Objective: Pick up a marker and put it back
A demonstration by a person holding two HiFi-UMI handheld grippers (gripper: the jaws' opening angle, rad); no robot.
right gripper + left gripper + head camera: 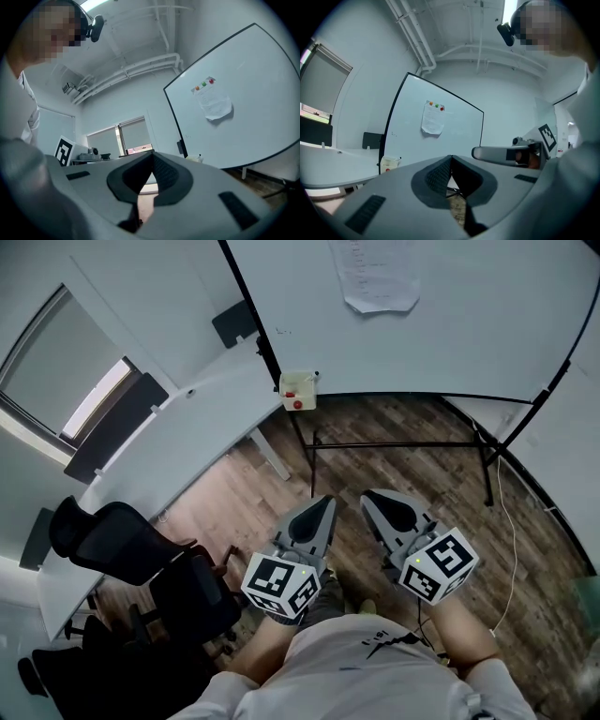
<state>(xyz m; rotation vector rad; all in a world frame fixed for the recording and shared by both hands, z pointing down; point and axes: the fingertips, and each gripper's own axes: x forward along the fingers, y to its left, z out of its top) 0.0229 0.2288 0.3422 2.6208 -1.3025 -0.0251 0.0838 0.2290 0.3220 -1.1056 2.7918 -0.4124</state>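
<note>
A small beige marker holder with a red dot hangs at the lower left corner of the whiteboard; a thin marker end pokes from its top. Both grippers are held level over the wooden floor, short of the board. My left gripper is shut with nothing between its jaws, and my right gripper beside it is shut and empty too. In the left gripper view the shut left gripper points at the whiteboard, with the holder to the left. In the right gripper view the right gripper has the holder just to its right.
A sheet of paper is pinned on the board. The board's black stand legs cross the floor ahead. A long white desk runs at the left, with black office chairs beside it. A thin cable lies at the right.
</note>
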